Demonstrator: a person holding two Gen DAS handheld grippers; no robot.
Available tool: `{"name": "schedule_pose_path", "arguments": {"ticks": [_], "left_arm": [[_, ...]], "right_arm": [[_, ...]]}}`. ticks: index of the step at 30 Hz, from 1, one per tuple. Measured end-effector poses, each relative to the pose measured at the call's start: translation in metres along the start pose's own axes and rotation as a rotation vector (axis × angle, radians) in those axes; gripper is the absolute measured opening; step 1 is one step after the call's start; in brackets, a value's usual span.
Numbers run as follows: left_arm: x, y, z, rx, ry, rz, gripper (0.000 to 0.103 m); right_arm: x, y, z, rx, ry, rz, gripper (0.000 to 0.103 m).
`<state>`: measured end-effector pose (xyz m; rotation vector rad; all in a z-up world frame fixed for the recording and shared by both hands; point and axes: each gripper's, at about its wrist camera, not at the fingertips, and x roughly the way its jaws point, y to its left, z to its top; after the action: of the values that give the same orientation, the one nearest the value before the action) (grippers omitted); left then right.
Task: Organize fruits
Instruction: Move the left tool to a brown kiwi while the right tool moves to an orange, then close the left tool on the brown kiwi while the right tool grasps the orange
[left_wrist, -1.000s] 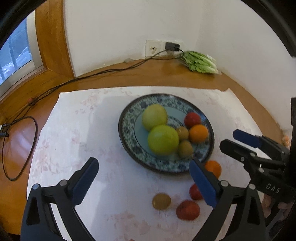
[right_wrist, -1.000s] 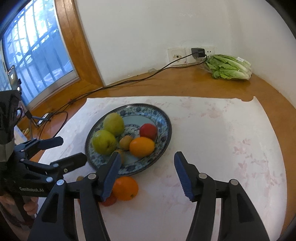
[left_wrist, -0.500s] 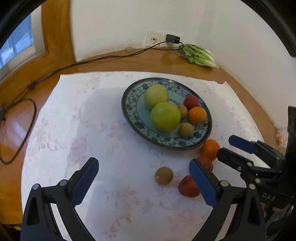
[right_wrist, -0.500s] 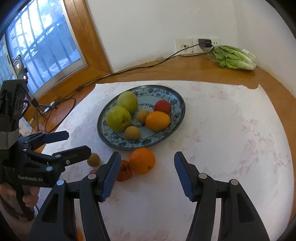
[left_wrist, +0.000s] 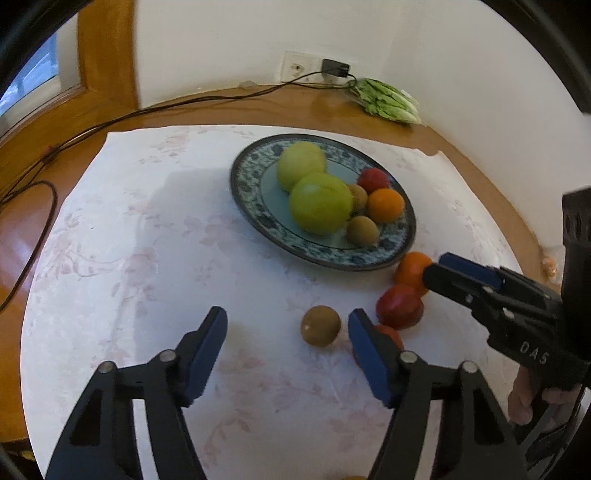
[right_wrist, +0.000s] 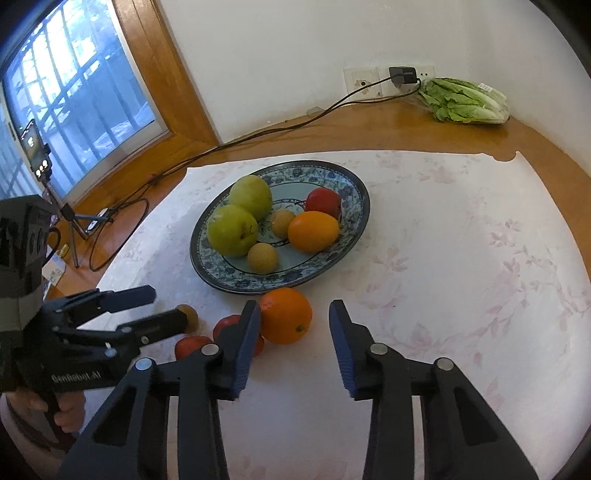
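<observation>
Moved since a second ago: both tools have come down and drawn nearer the loose fruit, which sat low and partly hidden then and now lies just ahead of the fingers.
Left tool (left_wrist: 288, 328): wide open, holding nothing; the brown kiwi (left_wrist: 320, 325) sits on the cloth just inside its right finger, off-centre.
Right tool (right_wrist: 293, 332): open and empty too; the loose orange (right_wrist: 285, 315) lies at its left finger, near the plate's near rim.
Other loose fruit: a red tomato (left_wrist: 399, 306) beside the orange, and another red one partly hidden behind the left tool's right finger.
Plate (right_wrist: 207, 264): blue-patterned, far of the tools, already carrying two green apples (right_wrist: 232, 230), an orange, a tomato and two small brown fruits.
Desk (right_wrist: 424, 133): wooden, under a pale floral cloth (right_wrist: 461, 240); lettuce (right_wrist: 463, 101) at the far right corner.
Doing it well: I'd shift each tool sideways until its fruit is centred between the fingers, then close gently. Round fruit may roll, and the neighbouring tomatoes could get nudged.
</observation>
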<state>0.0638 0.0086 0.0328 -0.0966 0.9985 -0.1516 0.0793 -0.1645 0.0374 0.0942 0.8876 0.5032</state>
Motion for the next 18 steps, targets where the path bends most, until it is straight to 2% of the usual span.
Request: {"name": "schedule_pose_path", "arguments": {"ticks": [3,6,14,16,18], "left_arm": [[0.0004,-0.0062,-0.0028,0.029,-0.002,-0.009,0.048],[0.0027,-0.0076,-0.0037,0.025,0.005,-0.053,0.036],[0.0081,-0.0095,-0.0028,0.028,0.010,-0.076,0.033],[0.0078,-0.0090,-0.0031,0.025,0.009,-0.093,0.025],[0.0080,-0.0082,-0.0026,0.022,0.009,-0.092,0.025]], "right_arm": [[-0.0001,0.0028,0.0000,-0.009,-0.002,0.001,0.035],[0.0024,0.0038,-0.0013,0.000,0.009,0.020,0.035],[0.0038,0.0032,-0.0034,0.009,0.010,0.038,0.035],[0.0038,0.0028,-0.0035,0.012,0.010,0.040,0.035],[0.0038,0.0028,-0.0034,0.013,0.011,0.041,0.035]]}}
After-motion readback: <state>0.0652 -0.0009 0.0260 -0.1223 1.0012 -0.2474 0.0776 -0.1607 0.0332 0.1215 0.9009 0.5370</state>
